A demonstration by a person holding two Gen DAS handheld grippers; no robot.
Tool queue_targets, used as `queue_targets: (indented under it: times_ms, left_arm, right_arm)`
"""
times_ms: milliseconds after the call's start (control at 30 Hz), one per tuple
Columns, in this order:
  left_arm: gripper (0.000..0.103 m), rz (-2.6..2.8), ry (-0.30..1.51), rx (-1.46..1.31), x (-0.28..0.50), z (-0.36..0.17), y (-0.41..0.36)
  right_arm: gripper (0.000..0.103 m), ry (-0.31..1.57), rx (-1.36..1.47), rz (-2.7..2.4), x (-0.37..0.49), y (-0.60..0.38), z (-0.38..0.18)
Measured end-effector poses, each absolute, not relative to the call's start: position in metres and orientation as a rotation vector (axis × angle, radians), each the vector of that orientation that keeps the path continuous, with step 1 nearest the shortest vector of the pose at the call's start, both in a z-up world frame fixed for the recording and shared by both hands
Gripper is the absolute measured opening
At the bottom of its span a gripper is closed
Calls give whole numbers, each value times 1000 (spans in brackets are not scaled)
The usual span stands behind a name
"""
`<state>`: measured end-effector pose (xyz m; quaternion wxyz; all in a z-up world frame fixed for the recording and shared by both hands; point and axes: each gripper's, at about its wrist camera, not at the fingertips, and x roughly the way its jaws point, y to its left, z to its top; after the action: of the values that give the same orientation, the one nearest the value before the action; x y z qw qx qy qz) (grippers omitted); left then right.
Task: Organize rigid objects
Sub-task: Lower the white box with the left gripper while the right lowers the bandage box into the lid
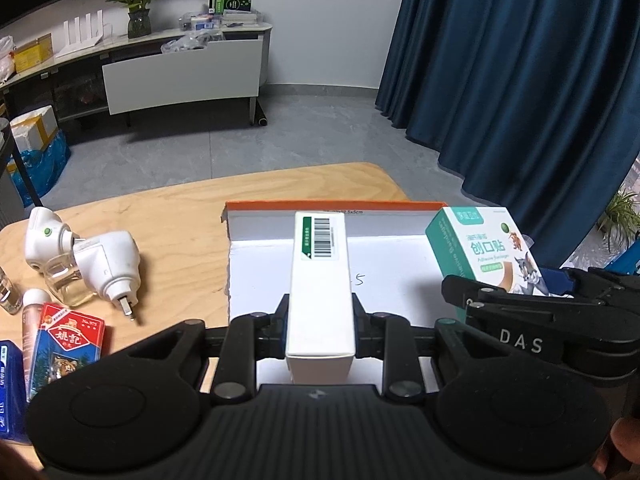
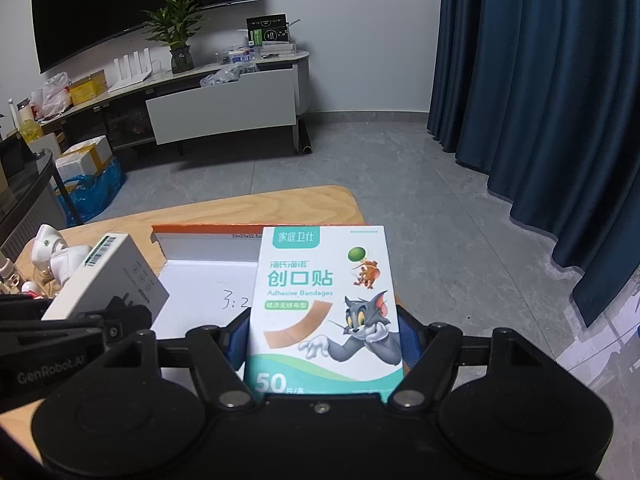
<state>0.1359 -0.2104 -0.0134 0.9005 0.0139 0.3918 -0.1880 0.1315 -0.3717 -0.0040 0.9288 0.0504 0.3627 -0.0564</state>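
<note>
The left gripper (image 1: 320, 316) is closed on a long white box (image 1: 320, 280), its pads pressing the two narrow sides near the box's near end; the barcode label on the box faces up at the far end. The right gripper (image 2: 324, 340) is clamped on an adhesive bandage box (image 2: 326, 304), a wide teal-and-white carton with cartoon characters printed on its face, so the jaws stand wide apart with the blue pads against both side edges. Both held boxes are positioned over an open cardboard tray (image 1: 384, 276) with a white interior and an orange rim, which rests on a light wooden table (image 1: 180, 216). In the left wrist view the bandage box appears at the right side of the tray; in the right wrist view the white box appears at the tray's left side. On the table to the left of the tray lie two white plug-in vaporizer units (image 1: 80, 256) with clear bottles, touching each other, and nearer the camera a red-and-blue playing card pack (image 1: 68, 344) beside a small pink bottle (image 1: 32, 320).
</note>
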Motion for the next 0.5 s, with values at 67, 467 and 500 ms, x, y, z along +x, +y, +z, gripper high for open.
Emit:
queue_targets:
  times_ms: [67, 467, 500]
  left_arm:
    - [28, -392, 811, 34, 136, -14, -212]
    - [28, -382, 819, 26, 141, -19, -211]
    - [28, -382, 818, 29, 141, -19, -211]
  right_arm:
    - [84, 747, 100, -115, 134, -372, -5]
    - [84, 771, 101, -111, 142, -377, -10]
    - [84, 770, 104, -111, 142, -376, -11]
